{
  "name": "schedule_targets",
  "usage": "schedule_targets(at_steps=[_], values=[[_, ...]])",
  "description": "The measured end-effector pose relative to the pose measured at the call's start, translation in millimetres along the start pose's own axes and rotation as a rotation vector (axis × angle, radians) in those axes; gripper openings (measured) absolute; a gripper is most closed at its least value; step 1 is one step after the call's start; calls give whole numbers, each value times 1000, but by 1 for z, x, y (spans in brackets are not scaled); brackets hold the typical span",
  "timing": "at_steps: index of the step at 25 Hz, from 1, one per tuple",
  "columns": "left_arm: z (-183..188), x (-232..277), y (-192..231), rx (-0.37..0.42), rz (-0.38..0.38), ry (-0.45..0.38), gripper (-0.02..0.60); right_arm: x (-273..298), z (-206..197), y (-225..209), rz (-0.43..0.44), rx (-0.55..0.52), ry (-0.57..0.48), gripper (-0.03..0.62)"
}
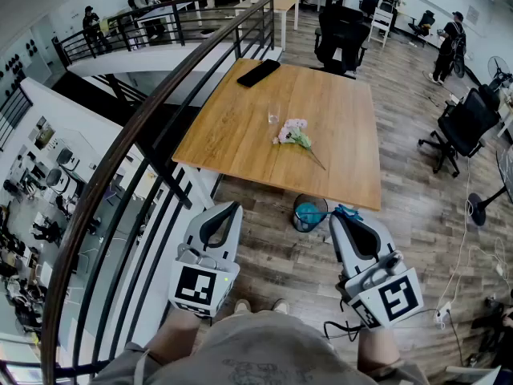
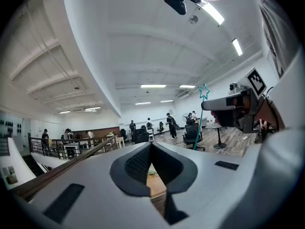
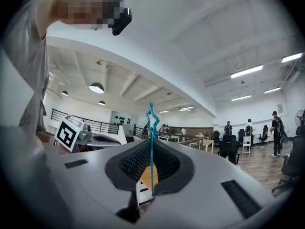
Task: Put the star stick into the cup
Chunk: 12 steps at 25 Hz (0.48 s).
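A clear glass cup (image 1: 273, 115) stands near the middle of the wooden table (image 1: 337, 167), far ahead of both grippers. My right gripper (image 1: 337, 218) is held close to my body and is shut on the thin teal star stick (image 3: 152, 147). The stick stands upright between the pads with its star on top. It also shows in the left gripper view as the star stick (image 2: 200, 120), and from above as a teal bit (image 1: 347, 212). My left gripper (image 1: 232, 208) is level beside it, its jaws meeting with nothing between them (image 2: 151, 145).
A bunch of pink flowers (image 1: 293, 133) lies right next to the cup, and a black flat object (image 1: 258, 72) is at the table's far end. A dark railing (image 1: 136, 147) runs along the left. A waste bin (image 1: 309, 213) stands by the table's near edge. Office chairs (image 1: 341, 32) stand beyond.
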State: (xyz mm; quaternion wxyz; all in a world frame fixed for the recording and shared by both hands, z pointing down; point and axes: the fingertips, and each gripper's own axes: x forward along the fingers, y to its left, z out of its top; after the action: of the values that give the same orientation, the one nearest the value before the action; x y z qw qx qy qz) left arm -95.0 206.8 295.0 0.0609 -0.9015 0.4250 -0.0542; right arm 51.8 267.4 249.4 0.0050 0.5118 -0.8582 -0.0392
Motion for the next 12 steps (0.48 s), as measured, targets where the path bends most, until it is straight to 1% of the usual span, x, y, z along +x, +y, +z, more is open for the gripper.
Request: schedule_targets(at_steps=[2,3,5,9,12], values=[[0,2,-2,20,-7,5,15,-2,3,-6,-9,26,-22,41],[1,3,-4,16,-7,5,15,-4,3,-8,-11,31,-28,41],[3,3,-7,-1,-3,1,15,-6,3,-10,-10,25,-24,41],[0,6,-13,32,-11,16,15,-8,0,-15,4,21,-16,41],[-1,11,-20,31,-13,25,15,-11,-4,-20,17,27,-15,41]])
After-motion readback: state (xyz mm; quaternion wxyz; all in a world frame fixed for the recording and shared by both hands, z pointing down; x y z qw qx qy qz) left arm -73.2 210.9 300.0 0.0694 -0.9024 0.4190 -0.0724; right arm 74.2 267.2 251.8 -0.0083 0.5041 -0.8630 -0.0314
